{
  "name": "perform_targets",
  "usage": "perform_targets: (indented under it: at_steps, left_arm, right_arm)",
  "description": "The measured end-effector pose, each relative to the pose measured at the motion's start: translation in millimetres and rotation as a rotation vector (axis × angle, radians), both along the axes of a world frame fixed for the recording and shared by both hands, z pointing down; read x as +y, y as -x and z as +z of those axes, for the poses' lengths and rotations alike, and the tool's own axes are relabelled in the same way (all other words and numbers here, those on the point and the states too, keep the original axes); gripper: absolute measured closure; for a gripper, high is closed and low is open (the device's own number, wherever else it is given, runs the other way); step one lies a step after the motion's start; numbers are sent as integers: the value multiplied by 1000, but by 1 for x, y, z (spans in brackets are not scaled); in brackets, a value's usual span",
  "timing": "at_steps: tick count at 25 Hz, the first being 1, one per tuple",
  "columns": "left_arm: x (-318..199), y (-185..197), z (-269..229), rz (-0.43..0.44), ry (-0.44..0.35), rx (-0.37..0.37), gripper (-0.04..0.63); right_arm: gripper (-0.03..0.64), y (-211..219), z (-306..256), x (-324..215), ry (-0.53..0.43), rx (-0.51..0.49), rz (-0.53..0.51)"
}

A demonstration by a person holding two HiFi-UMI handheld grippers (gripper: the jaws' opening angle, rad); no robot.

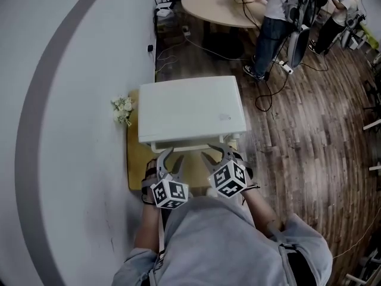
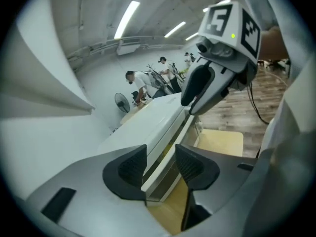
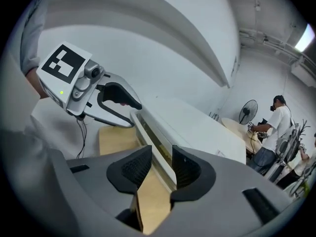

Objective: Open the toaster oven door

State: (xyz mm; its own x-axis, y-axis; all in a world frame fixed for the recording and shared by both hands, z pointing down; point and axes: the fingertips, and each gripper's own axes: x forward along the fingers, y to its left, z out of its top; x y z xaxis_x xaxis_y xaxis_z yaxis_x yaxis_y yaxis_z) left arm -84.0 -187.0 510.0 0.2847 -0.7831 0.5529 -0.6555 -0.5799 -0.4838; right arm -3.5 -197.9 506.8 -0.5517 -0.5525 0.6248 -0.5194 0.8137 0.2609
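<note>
Wood floor [image 1: 309, 130] fills the room, with a round table [image 1: 217, 8] far back. My white toaster oven [image 1: 190, 109] sits on a yellow board [image 1: 136, 159] by the grey wall [image 1: 71, 100], with flowers [image 1: 122, 109] beside it. I cannot see inside it. My left gripper [image 1: 171, 158] and right gripper [image 1: 217, 155] are both wide open, with the door handle [image 2: 168, 149] between the jaws, not squeezed.

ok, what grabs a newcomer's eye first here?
The white toaster oven dominates, on a wooden board against the wall. Both the left gripper and right gripper sit at its front edge, jaws open astride the door handle. White flowers sit at its left.
</note>
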Motion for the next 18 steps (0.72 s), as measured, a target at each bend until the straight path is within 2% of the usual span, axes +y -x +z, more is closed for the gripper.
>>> perform_targets:
  at_steps: [4, 13, 18]
  left_arm:
    - [-3, 0, 17, 86, 75, -75, 414]
    - [-9, 1, 47, 214, 178, -267, 416]
    - [-11, 5, 61, 260, 222, -344, 474]
  right_arm:
    - [489, 4, 16, -1, 43, 95, -31]
    - [489, 4, 48, -7, 103, 329, -136]
    - [491, 6, 63, -5, 138, 409, -199]
